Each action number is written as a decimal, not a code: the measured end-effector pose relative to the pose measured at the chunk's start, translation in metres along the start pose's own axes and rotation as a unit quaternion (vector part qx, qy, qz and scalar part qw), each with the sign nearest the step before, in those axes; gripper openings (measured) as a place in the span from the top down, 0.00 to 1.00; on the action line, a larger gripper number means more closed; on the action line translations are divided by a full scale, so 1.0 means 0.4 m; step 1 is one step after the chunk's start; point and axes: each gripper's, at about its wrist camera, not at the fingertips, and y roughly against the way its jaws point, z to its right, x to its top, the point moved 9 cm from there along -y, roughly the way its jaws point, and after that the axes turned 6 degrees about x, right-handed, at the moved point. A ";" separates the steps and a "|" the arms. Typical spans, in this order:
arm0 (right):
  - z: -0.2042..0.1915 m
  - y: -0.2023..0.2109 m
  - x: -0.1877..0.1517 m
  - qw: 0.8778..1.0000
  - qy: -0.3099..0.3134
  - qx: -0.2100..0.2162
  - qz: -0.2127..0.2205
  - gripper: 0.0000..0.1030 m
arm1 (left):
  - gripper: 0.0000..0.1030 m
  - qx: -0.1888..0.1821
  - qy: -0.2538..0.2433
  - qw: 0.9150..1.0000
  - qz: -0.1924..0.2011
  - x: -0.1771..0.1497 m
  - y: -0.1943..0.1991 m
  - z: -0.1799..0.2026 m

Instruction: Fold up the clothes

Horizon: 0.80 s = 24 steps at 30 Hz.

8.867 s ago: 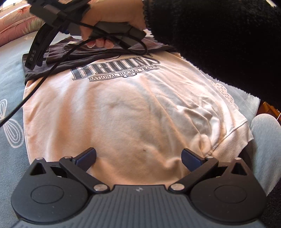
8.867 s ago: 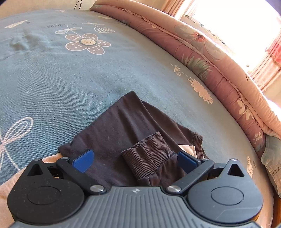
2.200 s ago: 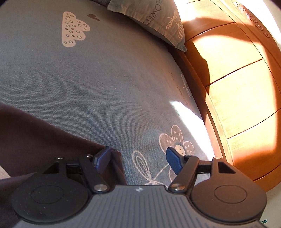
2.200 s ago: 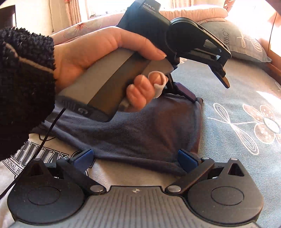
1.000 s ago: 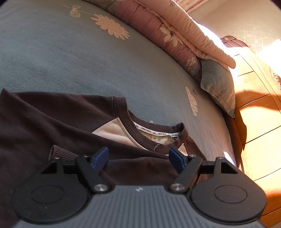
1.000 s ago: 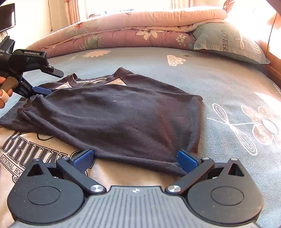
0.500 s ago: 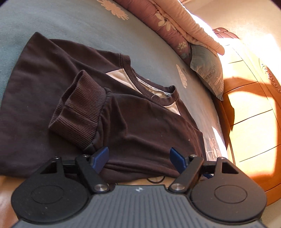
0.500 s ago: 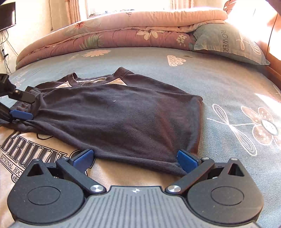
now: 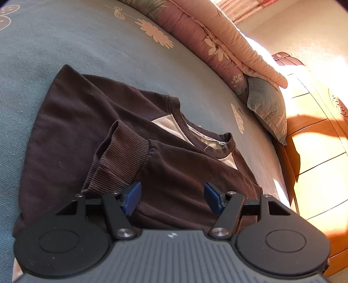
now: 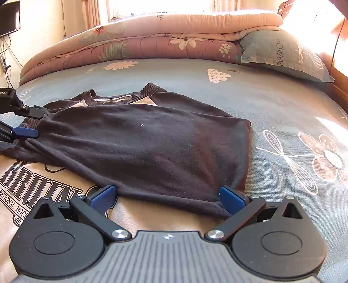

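A cream sweatshirt with a dark BRUINS print [image 10: 32, 187] lies flat on the bed. Its dark brown sleeve [image 10: 141, 148] is folded across the chest. The ribbed cuff [image 9: 121, 156] rests on the other folded sleeve, just below the collar [image 9: 195, 135]. My left gripper [image 9: 171, 198] is open, low over the dark sleeve, with the cuff beside its left finger. In the right wrist view the left gripper [image 10: 24, 122] sits at the sleeve's far left end. My right gripper [image 10: 167, 198] is open at the sleeve's near edge, holding nothing.
The grey-blue flowered sheet [image 10: 239, 91] spreads around the sweatshirt. A folded pink quilt [image 10: 152, 39] and a grey pillow [image 10: 282, 54] lie along the far side. A wooden headboard [image 9: 315, 141] runs along the right. A dark screen [image 10: 9, 17] hangs on the wall at the left.
My left gripper has closed in low on the cuff, still open, and the hand holding it has left the right wrist view. The right gripper and the sleeve have stayed put.
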 end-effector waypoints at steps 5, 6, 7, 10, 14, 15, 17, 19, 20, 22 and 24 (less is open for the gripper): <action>-0.001 0.000 0.000 1.000 0.001 -0.002 -0.001 0.00 | 0.23 0.017 0.008 1.000 0.004 0.024 -0.018 0.013; -0.002 0.000 0.000 1.000 0.001 -0.002 -0.001 0.00 | 0.22 0.022 0.010 1.000 0.006 0.029 -0.022 0.015; -0.002 0.000 0.000 1.000 0.002 -0.002 -0.001 0.00 | 0.22 0.026 0.011 1.000 0.008 0.033 -0.026 0.017; -0.002 0.000 0.001 1.000 0.002 0.000 -0.001 0.00 | 0.40 0.039 0.016 0.999 0.014 0.045 -0.037 0.022; -0.002 0.002 0.001 1.000 0.001 0.000 -0.002 0.00 | 0.30 0.047 0.003 0.999 0.022 0.050 -0.036 0.053; -0.002 0.002 0.001 1.000 0.001 0.000 -0.002 0.00 | 0.28 0.034 -0.011 0.999 0.020 0.041 -0.032 0.076; -0.003 0.002 0.001 1.000 0.000 -0.001 -0.003 0.00 | 0.27 0.010 -0.028 1.000 0.003 0.011 -0.041 0.108; -0.004 0.003 0.001 1.000 0.000 -0.001 -0.003 0.00 | 0.27 0.002 -0.039 0.999 -0.018 -0.023 -0.055 0.122; -0.004 0.003 0.001 1.000 -0.001 -0.001 -0.003 0.00 | 0.27 0.021 -0.042 0.998 -0.029 -0.042 -0.062 0.109; -0.004 0.003 0.001 1.000 -0.001 0.000 -0.003 0.00 | 0.29 0.031 -0.049 0.998 -0.029 -0.068 -0.051 0.086; -0.003 0.004 0.001 1.000 -0.002 0.001 -0.003 0.00 | 0.29 0.036 -0.043 0.998 -0.039 -0.082 -0.032 0.072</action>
